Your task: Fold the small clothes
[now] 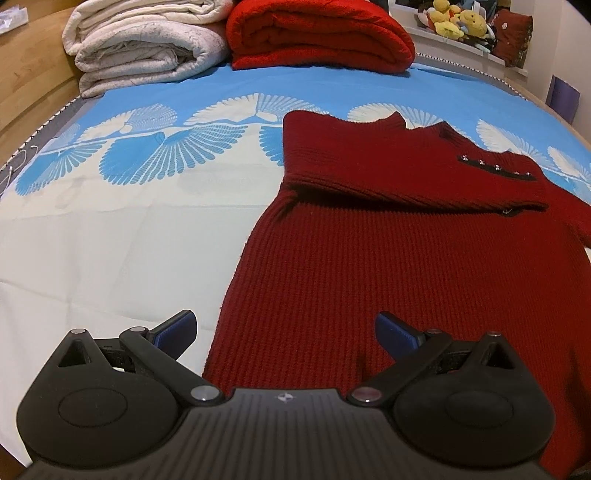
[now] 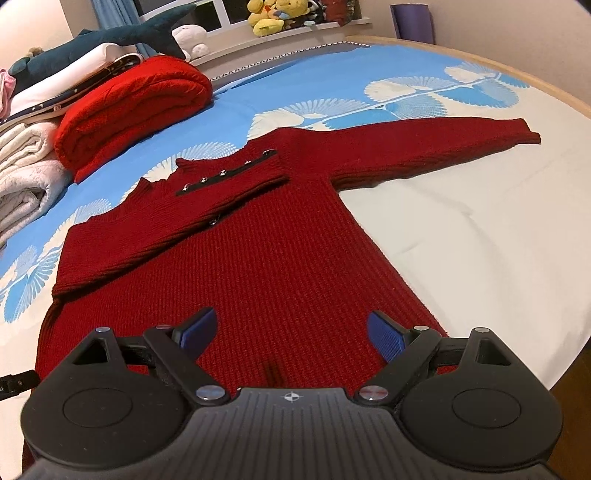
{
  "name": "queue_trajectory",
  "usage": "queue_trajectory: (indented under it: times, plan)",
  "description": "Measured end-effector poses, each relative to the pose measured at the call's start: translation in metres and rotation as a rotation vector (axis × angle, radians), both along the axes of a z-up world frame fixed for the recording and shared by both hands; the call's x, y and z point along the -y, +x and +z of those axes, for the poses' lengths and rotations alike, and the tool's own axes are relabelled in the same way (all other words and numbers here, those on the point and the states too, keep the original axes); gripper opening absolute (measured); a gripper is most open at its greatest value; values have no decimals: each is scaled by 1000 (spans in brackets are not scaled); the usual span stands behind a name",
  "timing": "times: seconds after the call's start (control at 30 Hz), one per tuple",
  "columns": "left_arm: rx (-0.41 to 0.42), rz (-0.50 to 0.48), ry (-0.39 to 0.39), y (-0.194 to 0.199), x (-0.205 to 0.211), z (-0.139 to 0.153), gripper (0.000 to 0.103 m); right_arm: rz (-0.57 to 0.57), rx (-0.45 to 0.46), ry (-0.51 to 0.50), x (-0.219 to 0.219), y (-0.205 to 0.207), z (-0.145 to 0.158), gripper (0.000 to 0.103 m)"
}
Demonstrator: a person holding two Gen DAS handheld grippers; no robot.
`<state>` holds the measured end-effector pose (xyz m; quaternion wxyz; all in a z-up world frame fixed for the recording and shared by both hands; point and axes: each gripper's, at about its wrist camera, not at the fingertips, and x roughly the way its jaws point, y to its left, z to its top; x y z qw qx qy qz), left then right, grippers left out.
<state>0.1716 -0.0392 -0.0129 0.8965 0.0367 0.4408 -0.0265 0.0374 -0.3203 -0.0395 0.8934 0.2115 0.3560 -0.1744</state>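
Dark red knit sweater point(image 2: 273, 258) lying flat on a blue-and-white patterned bedsheet point(image 2: 461, 240); one sleeve folded across the chest, the other point(image 2: 436, 144) stretched out to the right. Far left: folded red blanket point(image 2: 133, 110), cream quilt point(image 1: 147, 44); plush toys point(image 2: 277, 14) on the sill. Left gripper point(image 1: 286, 330) and right gripper point(image 2: 291, 332), both released, jaws wide, hover over the near hem.

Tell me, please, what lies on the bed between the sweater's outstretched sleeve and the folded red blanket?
Only bare sheet. In the right wrist view, nothing sits between the sleeve and the blanket.
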Motion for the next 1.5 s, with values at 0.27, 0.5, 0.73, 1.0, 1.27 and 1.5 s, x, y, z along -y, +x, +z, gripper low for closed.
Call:
queue_trajectory:
  times: [0.27, 0.5, 0.73, 1.0, 1.27, 1.5]
  plan:
    - [73, 65, 40, 48, -9, 21, 103, -156, 75, 85, 54, 5, 14, 89]
    - [81, 114, 90, 82, -16, 6, 103, -487, 193, 266, 181, 19, 3, 89]
    - [38, 92, 112, 91, -15, -10, 103, -709, 249, 308, 271, 52, -43, 89]
    - [4, 101, 104, 95, -20, -19, 103, -605, 104, 15, 297, 114, -66, 84]
    - [6, 111, 36, 88, -27, -2, 103, -632, 213, 59, 286, 109, -43, 13]
    - [36, 140, 14, 75, -43, 14, 103, -611, 329, 93, 267, 96, 41, 11]
